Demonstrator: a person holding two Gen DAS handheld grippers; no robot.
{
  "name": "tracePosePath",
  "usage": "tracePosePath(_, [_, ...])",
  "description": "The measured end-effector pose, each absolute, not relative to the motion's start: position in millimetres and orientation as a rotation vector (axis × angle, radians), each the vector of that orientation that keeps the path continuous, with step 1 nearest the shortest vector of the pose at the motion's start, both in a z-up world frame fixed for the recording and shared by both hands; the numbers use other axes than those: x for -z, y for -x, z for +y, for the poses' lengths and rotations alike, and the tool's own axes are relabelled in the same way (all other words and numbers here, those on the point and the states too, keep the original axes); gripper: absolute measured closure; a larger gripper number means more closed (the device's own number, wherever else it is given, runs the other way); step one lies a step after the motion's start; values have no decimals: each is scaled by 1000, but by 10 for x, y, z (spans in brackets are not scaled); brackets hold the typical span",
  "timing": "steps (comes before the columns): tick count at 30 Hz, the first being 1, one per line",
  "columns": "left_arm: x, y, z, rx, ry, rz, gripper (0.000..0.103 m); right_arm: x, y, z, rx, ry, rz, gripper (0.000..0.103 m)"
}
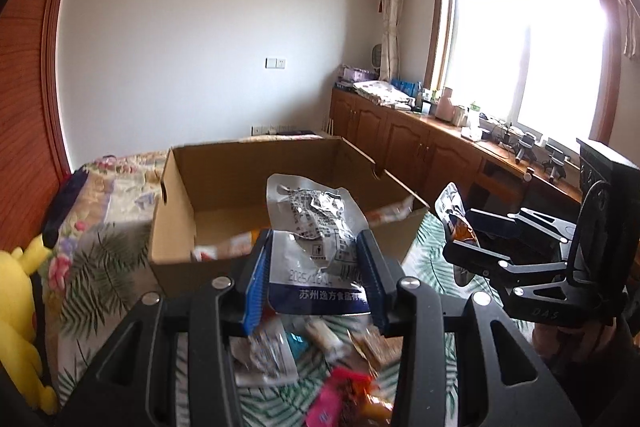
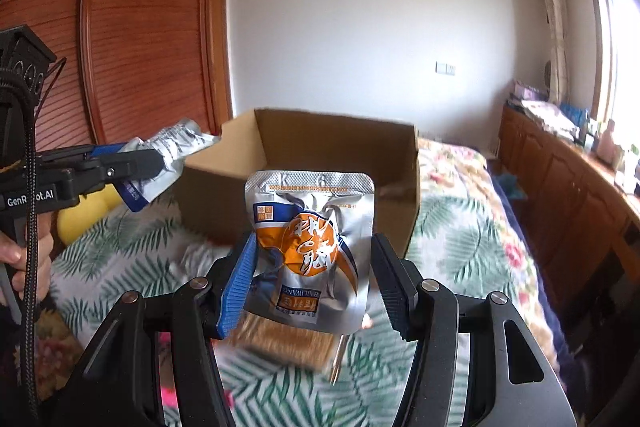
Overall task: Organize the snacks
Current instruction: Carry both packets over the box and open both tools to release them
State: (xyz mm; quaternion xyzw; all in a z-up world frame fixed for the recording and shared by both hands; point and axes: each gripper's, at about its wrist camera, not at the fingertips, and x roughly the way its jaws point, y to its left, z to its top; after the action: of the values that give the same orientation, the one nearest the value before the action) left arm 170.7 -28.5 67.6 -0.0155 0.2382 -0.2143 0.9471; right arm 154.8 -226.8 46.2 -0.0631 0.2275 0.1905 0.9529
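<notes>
Already both tools are loaded and raised ahead of the open cardboard box [image 1: 256,195], so the job looks partway through. The left tool [image 1: 314,275] is clamped on a crumpled silver pouch [image 1: 316,227], printed back showing, which sticks up from between its jaws toward the box. The right tool [image 2: 316,275] is clamped on a silver and orange pouch [image 2: 312,239], held upright just short of the box's near wall. Inside the box, ahead of the left tool, only a few packets [image 1: 224,247] lie along the near edge and another few [image 1: 390,213] by the right side; their exact number cannot be told. Beneath both tools a loose heap of snacks [image 1: 320,359] is left on the bed [image 2: 460,239], its leaf-print cover showing around them: a pink packet, a tan biscuit-like pack, a white wrapper and others, too blurred to count. By my judgement most of the sorting is left. Counted: two tools, two held pouches, one box, one yellow plush toy [image 1: 20,319] off to the left tool's left.
</notes>
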Motion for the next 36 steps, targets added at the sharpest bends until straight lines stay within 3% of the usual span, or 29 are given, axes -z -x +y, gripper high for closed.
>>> tracePosePath(19, [-458, -2726, -195, 362, 21, 533, 63, -522, -2416, -2014, -403, 191, 449, 44])
tracePosePath(36, [-143, -3100, -240, 318, 4, 610, 62, -366, -2899, -1857, -398, 202, 519, 44])
